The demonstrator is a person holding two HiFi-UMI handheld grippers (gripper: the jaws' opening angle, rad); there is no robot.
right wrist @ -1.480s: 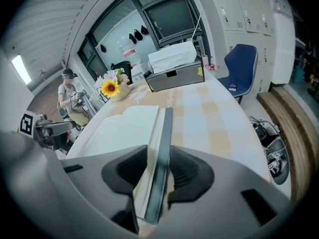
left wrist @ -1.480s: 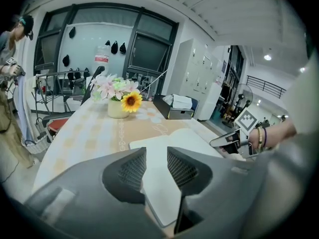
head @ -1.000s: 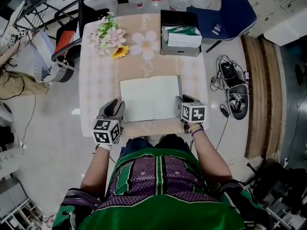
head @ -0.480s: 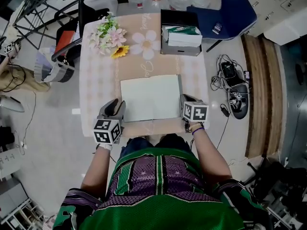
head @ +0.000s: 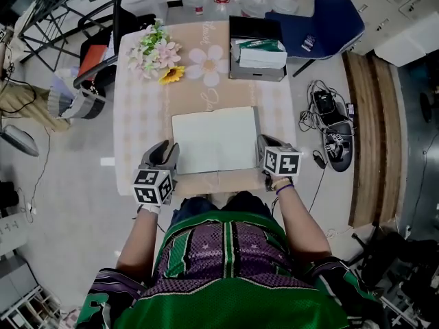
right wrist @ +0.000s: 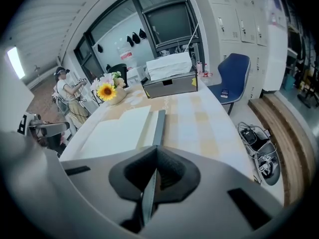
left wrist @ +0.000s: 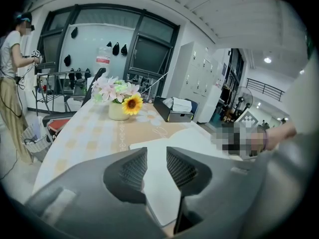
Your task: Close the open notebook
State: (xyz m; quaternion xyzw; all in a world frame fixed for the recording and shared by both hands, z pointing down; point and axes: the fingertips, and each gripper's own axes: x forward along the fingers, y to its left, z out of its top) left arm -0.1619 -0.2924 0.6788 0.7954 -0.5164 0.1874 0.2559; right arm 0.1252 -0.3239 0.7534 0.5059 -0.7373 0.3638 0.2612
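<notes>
1. Pinching the grey cover (right wrist: 158, 126) at its near right edge, your right gripper (right wrist: 155, 152) has just closed its jaws on it; hold firm
2. Leave your left gripper (left wrist: 156, 156) gaping, empty, over the left page
3. Swing the cover up and leftward across the notebook (head: 214, 141), which lies open at the table's (head: 137, 115) near edge, well short of the flowers (head: 156, 46)

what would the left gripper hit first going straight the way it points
The left gripper would most likely meet the open notebook: its white page shows just ahead between the open jaws, though depth is unclear.
</notes>
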